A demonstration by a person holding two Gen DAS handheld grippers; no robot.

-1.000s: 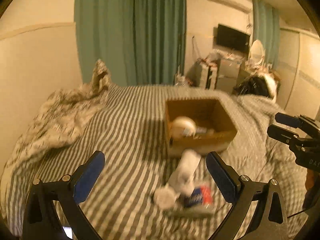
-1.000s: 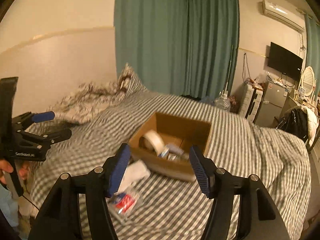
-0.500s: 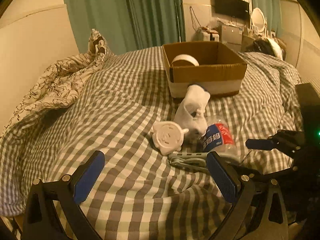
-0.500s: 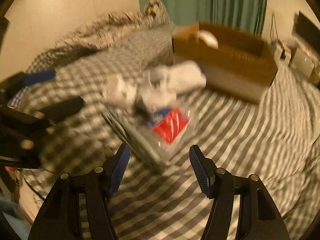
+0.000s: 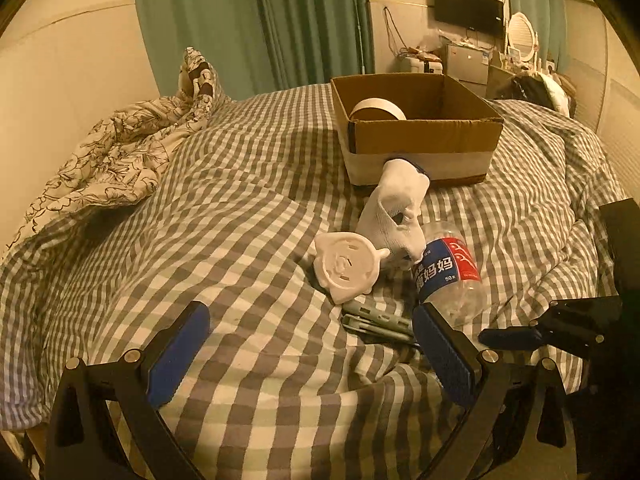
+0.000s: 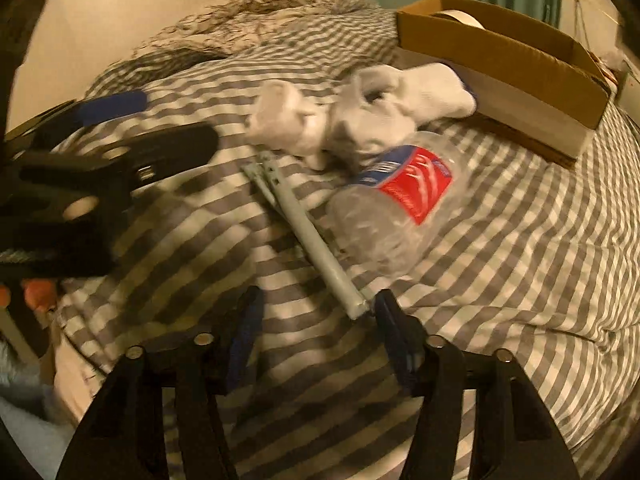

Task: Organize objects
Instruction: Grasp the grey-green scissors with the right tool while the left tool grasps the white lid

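On the checked bed lie a white round plastic piece (image 5: pixel 346 266), a white sock (image 5: pixel 396 212), a clear bottle with a red and blue label (image 5: pixel 448 276) and a grey bar-shaped tool (image 5: pixel 376 322). A cardboard box (image 5: pixel 424 136) behind them holds a tape roll (image 5: pixel 378 108). My left gripper (image 5: pixel 308 354) is open and empty, low over the bed just short of the pile. My right gripper (image 6: pixel 316 332) is open and empty, with the end of the grey tool (image 6: pixel 304 232) beside its right finger. The bottle (image 6: pixel 396 200), sock (image 6: pixel 400 108) and box (image 6: pixel 504 60) show beyond it.
A crumpled floral blanket (image 5: pixel 116 160) lies at the left of the bed against the wall. Green curtains (image 5: pixel 256 24) hang behind. A TV and cluttered furniture stand at the far right. The left gripper shows in the right wrist view (image 6: pixel 100 168).
Both grippers have dropped lower and closer to the pile on the bed. The right gripper has moved in until the grey tool's end is by its fingers. Both stay open.
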